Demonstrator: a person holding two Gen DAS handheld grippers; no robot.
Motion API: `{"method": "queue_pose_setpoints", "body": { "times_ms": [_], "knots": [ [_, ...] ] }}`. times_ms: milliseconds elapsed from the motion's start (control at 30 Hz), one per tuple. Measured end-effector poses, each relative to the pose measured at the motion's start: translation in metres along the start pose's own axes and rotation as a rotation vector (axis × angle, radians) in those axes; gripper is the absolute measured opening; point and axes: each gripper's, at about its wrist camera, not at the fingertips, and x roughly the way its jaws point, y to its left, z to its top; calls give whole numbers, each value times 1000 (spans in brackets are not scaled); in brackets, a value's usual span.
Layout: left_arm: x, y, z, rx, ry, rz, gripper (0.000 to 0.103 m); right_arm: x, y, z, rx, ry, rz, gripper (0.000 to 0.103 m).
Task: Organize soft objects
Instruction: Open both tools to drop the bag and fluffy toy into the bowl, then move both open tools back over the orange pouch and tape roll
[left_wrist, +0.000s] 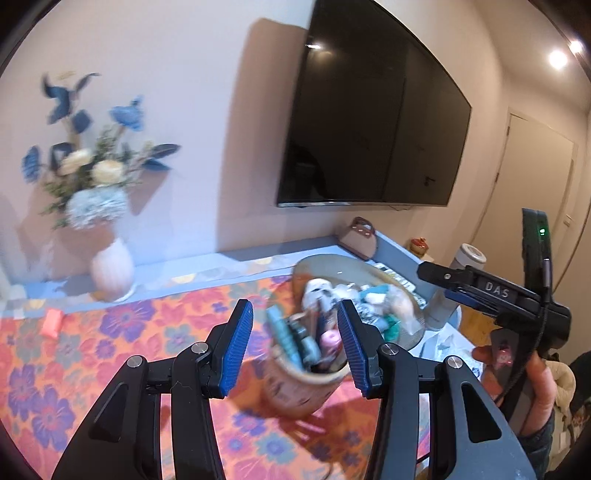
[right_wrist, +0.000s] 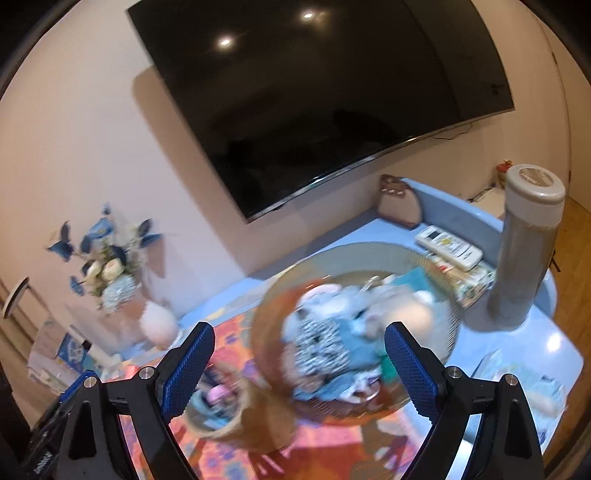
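A wide amber glass bowl (right_wrist: 369, 251) stands on the table, piled with soft things (right_wrist: 332, 339): blue and patterned cloths and pale plush pieces. The left wrist view shows the bowl (left_wrist: 325, 260) too, behind a woven cup (left_wrist: 306, 387) stuffed with tubes and a pink item. My left gripper (left_wrist: 294, 306) is open and empty; the blurred cup lies beyond its blue pads. My right gripper (right_wrist: 300, 328) stands wide open just short of the bowl, nothing between its pads. From the left wrist view it (left_wrist: 432, 275) reaches in from the right, held by a hand (left_wrist: 535, 373).
A floral cloth (left_wrist: 110, 350) covers the blue table. On the left are a white vase of flowers (left_wrist: 110, 269) and a small pink block (left_wrist: 51, 323). A tall capped bottle (right_wrist: 524, 258), remotes (right_wrist: 448, 242) and a small bag (right_wrist: 400, 205) crowd the right. A TV (right_wrist: 314, 103) hangs above.
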Motion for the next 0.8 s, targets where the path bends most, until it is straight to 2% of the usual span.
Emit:
{"method": "queue_pose_setpoints", "body": {
  "times_ms": [33, 67, 100, 167, 233, 333, 533, 567, 600, 667, 733, 800],
  "knots": [
    [-5, 5, -2, -8, -1, 7, 46, -3, 10, -5, -14, -2, -28, 93],
    [-11, 12, -4, -17, -2, 16, 52, -5, 22, -9, -38, -5, -62, 93],
    [-17, 20, -7, -28, -7, 34, 68, -7, 36, -13, -70, -7, -89, 93],
    [-35, 34, -13, -43, -57, 128, 79, -12, 64, -23, -135, -12, -79, 93],
    [-57, 45, -20, -24, -128, 236, 79, -17, 95, -33, -199, -15, -24, 94],
    [-77, 66, -28, -7, -151, 320, 83, -15, 136, -48, -280, -4, 26, 96],
    [-97, 119, -54, -21, -143, 417, 90, 12, 217, -91, -472, 63, 76, 97],
    [-99, 134, -64, -39, -131, 437, 96, 17, 224, -98, -493, 76, 77, 101],
    [-99, 144, -71, -58, -122, 450, 97, 26, 236, -109, -526, 98, 79, 103],
    [-95, 175, -92, -121, -78, 481, 97, 39, 248, -124, -558, 132, 84, 103],
    [-86, 206, -112, -197, -8, 527, 97, 63, 260, -140, -575, 203, 90, 103],
    [-79, 230, -126, -256, 45, 542, 97, 81, 267, -150, -568, 266, 100, 103]
  ]
}}
